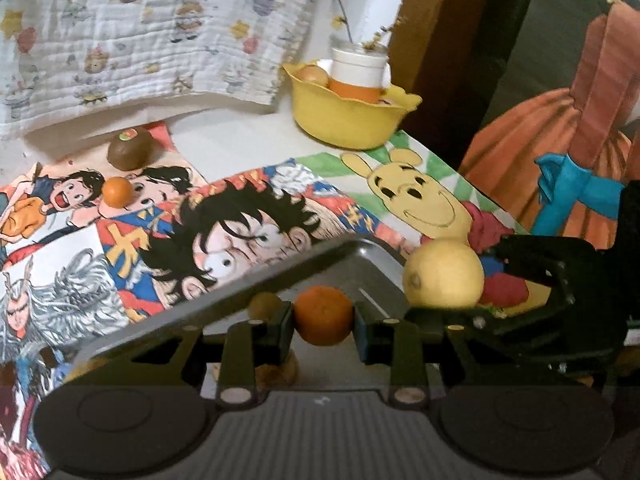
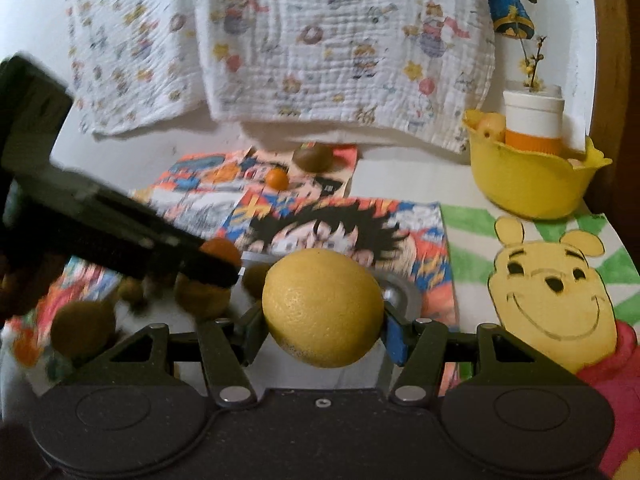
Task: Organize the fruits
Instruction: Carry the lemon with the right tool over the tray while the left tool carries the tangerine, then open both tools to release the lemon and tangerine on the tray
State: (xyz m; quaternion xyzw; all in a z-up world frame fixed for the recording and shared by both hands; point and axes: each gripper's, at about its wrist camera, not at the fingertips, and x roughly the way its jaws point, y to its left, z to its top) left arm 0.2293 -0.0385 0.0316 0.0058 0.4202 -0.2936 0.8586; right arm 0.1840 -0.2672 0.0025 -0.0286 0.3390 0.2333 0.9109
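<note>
My left gripper [image 1: 323, 318] is shut on a small orange [image 1: 323, 314], held over the metal tray [image 1: 336, 256]. My right gripper [image 2: 323, 320] is shut on a big yellow lemon [image 2: 322, 307], also held at the tray's right edge [image 2: 402, 292]; the lemon shows in the left wrist view [image 1: 442, 274] too. The left gripper with its orange [image 2: 218, 250] shows in the right wrist view. Several brownish fruits [image 2: 82, 326] lie in the tray, blurred. A kiwi [image 1: 129, 150] and a tiny orange [image 1: 117, 191] sit on the table farther back.
A yellow bowl [image 1: 348, 120] with a white and orange jar [image 1: 358, 74] and fruit stands at the back right. Cartoon posters [image 1: 240, 216] cover the table. A patterned white cloth [image 1: 152, 28] hangs behind. The table's right edge runs by the Pooh drawing [image 1: 416, 200].
</note>
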